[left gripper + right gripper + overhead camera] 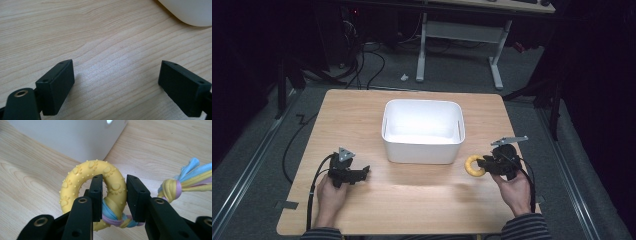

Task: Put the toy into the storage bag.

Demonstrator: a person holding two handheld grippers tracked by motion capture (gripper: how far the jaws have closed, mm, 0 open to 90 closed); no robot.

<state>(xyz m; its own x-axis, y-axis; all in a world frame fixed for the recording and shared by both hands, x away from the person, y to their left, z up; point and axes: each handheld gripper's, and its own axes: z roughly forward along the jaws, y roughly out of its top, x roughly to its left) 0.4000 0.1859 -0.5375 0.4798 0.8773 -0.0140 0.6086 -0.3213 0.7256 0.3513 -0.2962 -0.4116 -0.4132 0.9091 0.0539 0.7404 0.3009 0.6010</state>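
Note:
A yellow rubber ring toy (473, 166) with paw prints, tied to a braided pastel rope, hangs just above the wooden table (412, 200), right of the white bin (422, 150). My right gripper (482, 163) is shut on it. In the right gripper view the jaws of this gripper (114, 187) pinch the ring (87, 168) where the rope wraps it, and the rope's knotted tail (171, 190) trails off to the right. My left gripper (364, 172) rests low at the table's left front. It is open (117, 75), with bare wood between its jaws.
The white bin (65, 137) stands mid-table, close behind the ring, and its corner (190, 12) lies ahead of the left gripper. Both forearms come in from the front edge. Cables and a desk frame (459, 35) lie on the floor beyond the table.

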